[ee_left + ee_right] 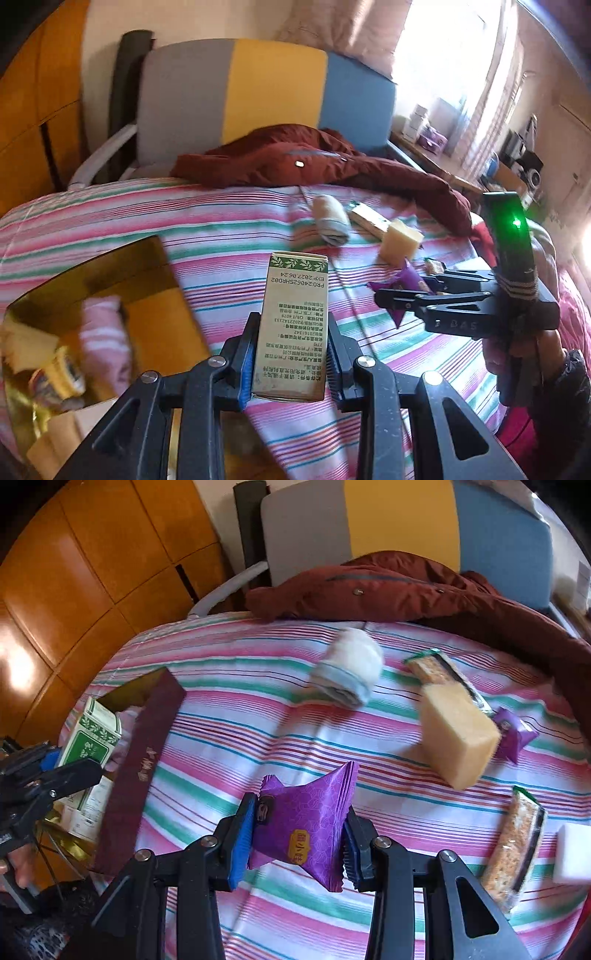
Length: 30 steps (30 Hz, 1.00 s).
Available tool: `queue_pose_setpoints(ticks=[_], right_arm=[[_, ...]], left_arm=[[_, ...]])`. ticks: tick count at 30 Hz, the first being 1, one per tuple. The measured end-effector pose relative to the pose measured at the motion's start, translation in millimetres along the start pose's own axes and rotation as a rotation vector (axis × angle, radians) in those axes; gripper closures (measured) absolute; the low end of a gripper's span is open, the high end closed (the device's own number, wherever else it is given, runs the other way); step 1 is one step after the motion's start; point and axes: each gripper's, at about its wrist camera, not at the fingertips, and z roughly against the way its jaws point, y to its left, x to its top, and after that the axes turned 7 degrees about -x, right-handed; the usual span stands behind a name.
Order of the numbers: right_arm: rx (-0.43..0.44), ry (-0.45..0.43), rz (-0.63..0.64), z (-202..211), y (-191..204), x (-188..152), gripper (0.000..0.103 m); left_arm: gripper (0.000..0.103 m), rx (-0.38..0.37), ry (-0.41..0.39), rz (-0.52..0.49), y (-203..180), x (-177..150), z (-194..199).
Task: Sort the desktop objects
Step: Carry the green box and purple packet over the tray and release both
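Grippers loaded: one item each.
Left wrist view: left gripper clamped on one green-and-beige carton, held above the striped bedcover; one gold-lined box sits lower left. Right wrist view: right gripper clamped on one purple snack packet; ahead lie one sponge block, one rolled cloth, two cereal bars, a second purple packet.

Left tool clamped on an upright beige carton above the striped bed. Left of the tool: an open gold-lined box. Right of it: the right tool gripping a purple packet. Ahead: a yellow sponge and a rolled cloth.
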Motion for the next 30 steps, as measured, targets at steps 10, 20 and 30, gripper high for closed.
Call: queue_pose_setpoints(ticks=[10, 20, 30], right_arm=[[0.091, -0.032, 0.049, 13, 87, 17, 0.061], [0.199, -0.019, 0.106, 1, 191, 26, 0.061], [0.173, 0.000, 0.047, -19, 233, 42, 0.056]], left_arm=[[0.072, 0.088, -0.081, 0.143, 75, -25, 57], [0.072, 0.279, -0.169, 0.278, 160, -58, 119], [0.066, 0.344, -0.126, 0.366, 205, -85, 112]])
